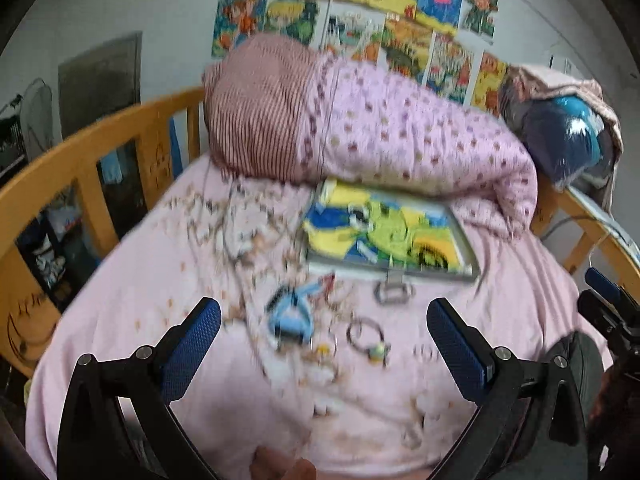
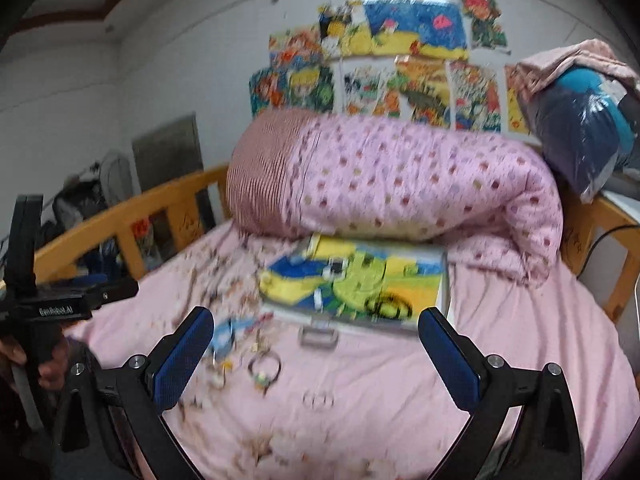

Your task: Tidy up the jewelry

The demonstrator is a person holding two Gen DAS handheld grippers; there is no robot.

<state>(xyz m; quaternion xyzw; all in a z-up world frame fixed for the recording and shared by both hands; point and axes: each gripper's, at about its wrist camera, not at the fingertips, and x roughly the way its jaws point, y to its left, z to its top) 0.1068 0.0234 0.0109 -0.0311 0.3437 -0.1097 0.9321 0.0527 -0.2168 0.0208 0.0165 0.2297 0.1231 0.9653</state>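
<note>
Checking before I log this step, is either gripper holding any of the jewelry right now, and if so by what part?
Nothing is held. The left gripper and right gripper are both open and empty above the bed.

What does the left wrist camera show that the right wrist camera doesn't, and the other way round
Only the left wrist view shows the open left gripper from behind its own fingers, with the right gripper's body at its right edge. Only the right wrist view shows the open right gripper that way, plus a hand holding the left gripper's handle, and the ceiling corner. Both show the pink bed sheet, the closed colourful case, the blue watch, the ring bracelet and the rolled quilt.
</note>
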